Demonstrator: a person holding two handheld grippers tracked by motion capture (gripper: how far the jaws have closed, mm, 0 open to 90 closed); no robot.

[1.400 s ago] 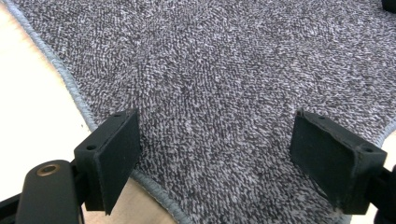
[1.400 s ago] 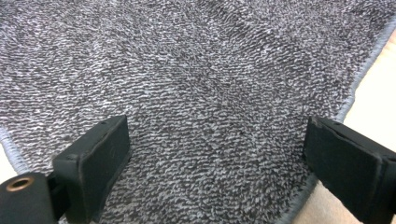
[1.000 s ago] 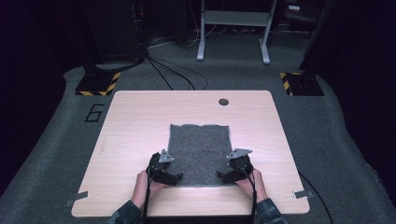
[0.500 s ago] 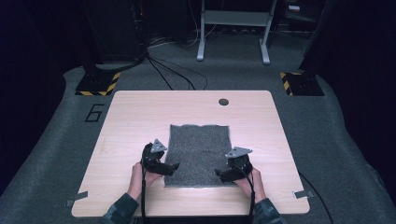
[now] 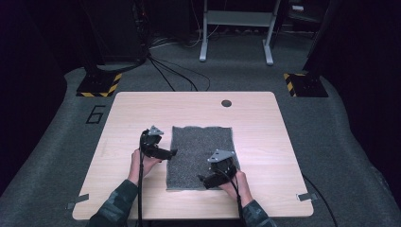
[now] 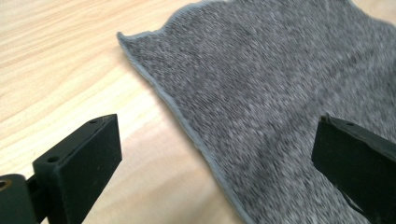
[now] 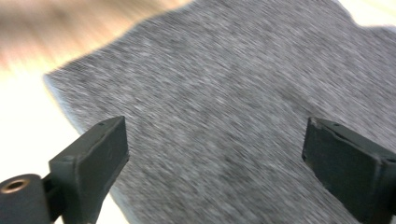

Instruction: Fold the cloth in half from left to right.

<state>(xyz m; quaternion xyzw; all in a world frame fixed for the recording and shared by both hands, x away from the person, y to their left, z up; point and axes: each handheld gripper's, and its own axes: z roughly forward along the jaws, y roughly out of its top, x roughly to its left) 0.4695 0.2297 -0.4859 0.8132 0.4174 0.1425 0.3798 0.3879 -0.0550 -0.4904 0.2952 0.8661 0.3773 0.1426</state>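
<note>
A grey cloth [image 5: 201, 151] lies flat on the wooden table [image 5: 265, 142], just nearer than its middle. My left gripper [image 5: 173, 152] hovers at the cloth's left edge and points right. In the left gripper view its jaws [image 6: 215, 126] have just been opening and stand wide apart, with the cloth's hemmed edge [image 6: 187, 126] lying below the gap and nothing gripped. My right gripper [image 5: 201, 180] hangs over the cloth's near right part and points left. Its jaws [image 7: 212, 123] are open too, with the blurred cloth [image 7: 224, 107] underneath.
A dark round hole [image 5: 226, 103] sits near the table's far edge. Bare wood surrounds the cloth on all sides. On the floor beyond are hazard-striped feet [image 5: 100, 85] [image 5: 302, 84], cables [image 5: 170, 75], a metal stand [image 5: 236, 28] and a painted number [image 5: 96, 114].
My left gripper has risen and moved away from me along the cloth's left edge, opening wider. The right gripper has shifted left over the cloth's near part. The cloth lies as before.
</note>
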